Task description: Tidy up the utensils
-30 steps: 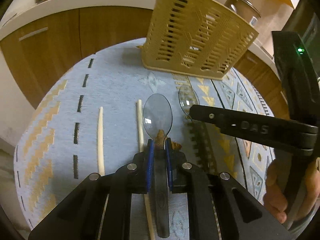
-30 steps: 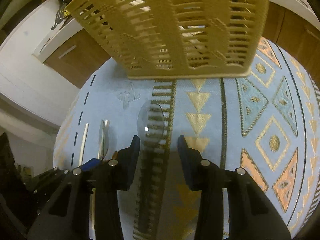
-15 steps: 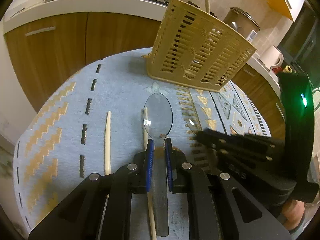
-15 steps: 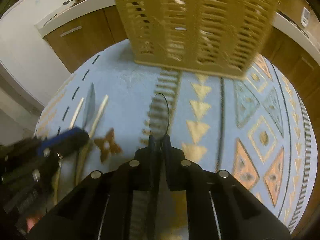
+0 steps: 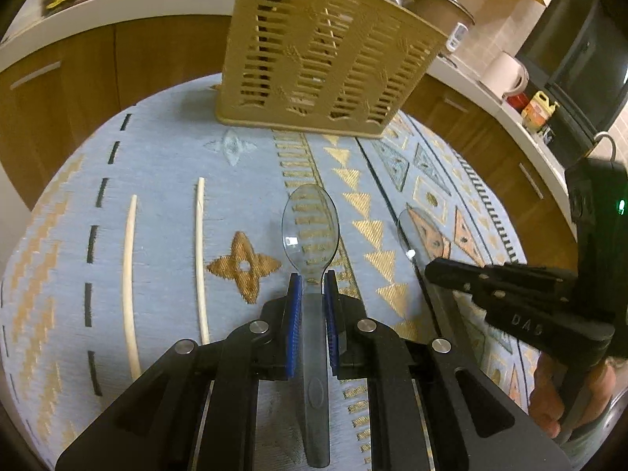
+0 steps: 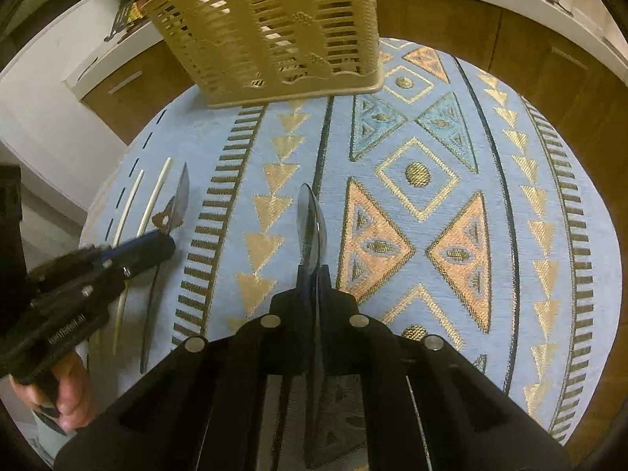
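Left gripper (image 5: 313,286) clamps a clear spoon (image 5: 311,227); right gripper (image 6: 313,274) clamps another spoon (image 6: 311,227) edge-on. Two chopsticks (image 5: 201,259) left of left gripper, basket (image 5: 322,59) ahead, cloth (image 5: 165,165) below.

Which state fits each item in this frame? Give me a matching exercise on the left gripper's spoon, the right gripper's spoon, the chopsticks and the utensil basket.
Items:
1. Left gripper's clear spoon
2. Right gripper's clear spoon
3. Two chopsticks
4. Beige utensil basket

States:
A. Lying loose on the patterned cloth
B. Held with the bowl seen edge-on from its own camera
C. Standing at the far side of the table
D. Held with the bowl facing its own camera

Pairs: 1-D, 2-B, 3-A, 4-C
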### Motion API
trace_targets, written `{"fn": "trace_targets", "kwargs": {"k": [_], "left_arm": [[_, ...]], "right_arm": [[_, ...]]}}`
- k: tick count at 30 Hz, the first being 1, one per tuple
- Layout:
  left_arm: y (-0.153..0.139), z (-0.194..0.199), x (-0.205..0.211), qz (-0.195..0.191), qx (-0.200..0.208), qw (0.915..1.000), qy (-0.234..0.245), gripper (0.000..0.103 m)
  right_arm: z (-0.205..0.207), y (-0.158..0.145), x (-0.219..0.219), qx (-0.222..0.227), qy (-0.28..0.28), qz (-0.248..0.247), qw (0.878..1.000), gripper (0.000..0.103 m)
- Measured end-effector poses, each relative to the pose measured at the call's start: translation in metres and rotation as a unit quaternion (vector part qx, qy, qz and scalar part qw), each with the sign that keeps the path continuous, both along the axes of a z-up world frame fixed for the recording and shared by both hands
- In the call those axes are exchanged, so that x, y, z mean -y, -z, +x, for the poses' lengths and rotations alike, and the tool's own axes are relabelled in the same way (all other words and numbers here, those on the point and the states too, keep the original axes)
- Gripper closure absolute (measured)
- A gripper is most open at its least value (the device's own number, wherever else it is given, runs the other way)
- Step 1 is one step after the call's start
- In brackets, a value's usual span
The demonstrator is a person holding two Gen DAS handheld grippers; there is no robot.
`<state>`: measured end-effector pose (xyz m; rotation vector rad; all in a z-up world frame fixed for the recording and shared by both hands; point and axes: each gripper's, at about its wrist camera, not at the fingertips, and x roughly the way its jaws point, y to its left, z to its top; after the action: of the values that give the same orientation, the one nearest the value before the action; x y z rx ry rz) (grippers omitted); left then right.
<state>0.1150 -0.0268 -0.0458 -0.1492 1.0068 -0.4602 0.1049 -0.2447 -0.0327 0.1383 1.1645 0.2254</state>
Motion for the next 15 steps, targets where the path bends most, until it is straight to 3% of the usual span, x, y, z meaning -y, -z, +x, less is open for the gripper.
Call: {"fn": "trace_targets", "kwargs": {"k": [4, 9, 11, 12, 13, 15], "left_arm": [[0.003, 0.002, -0.001, 0.005, -0.003, 1.0000, -0.002, 0.093], [0.006, 0.007, -0.007, 0.003, -0.007, 1.0000, -0.003, 0.093], [0.006, 0.007, -0.007, 0.002, -0.007, 1.0000, -0.001, 0.093], [0.006, 0.007, -0.007, 0.002, -0.007, 1.0000, 0.001, 0.093], [0.005, 0.007, -0.006, 0.002, -0.006, 1.0000, 0.003, 0.093], [0.004, 0.006, -0.006, 0.005, -0.002, 1.0000, 0.005, 0.093]], "right_arm": [[0.003, 0.002, 0.004, -0.020, 0.002, 0.008, 1.000, 0.095], [0.005, 0.000, -0.005, -0.022, -0.004, -0.018, 1.000, 0.092], [0.007, -0.001, -0.010, -0.024, -0.005, -0.027, 0.999, 0.084], [0.007, -0.002, -0.011, -0.024, -0.003, -0.037, 0.999, 0.074], [0.006, -0.003, -0.010, -0.022, -0.002, -0.045, 0.999, 0.056], [0.005, -0.006, -0.010, -0.012, -0.001, -0.061, 0.998, 0.046]]}}
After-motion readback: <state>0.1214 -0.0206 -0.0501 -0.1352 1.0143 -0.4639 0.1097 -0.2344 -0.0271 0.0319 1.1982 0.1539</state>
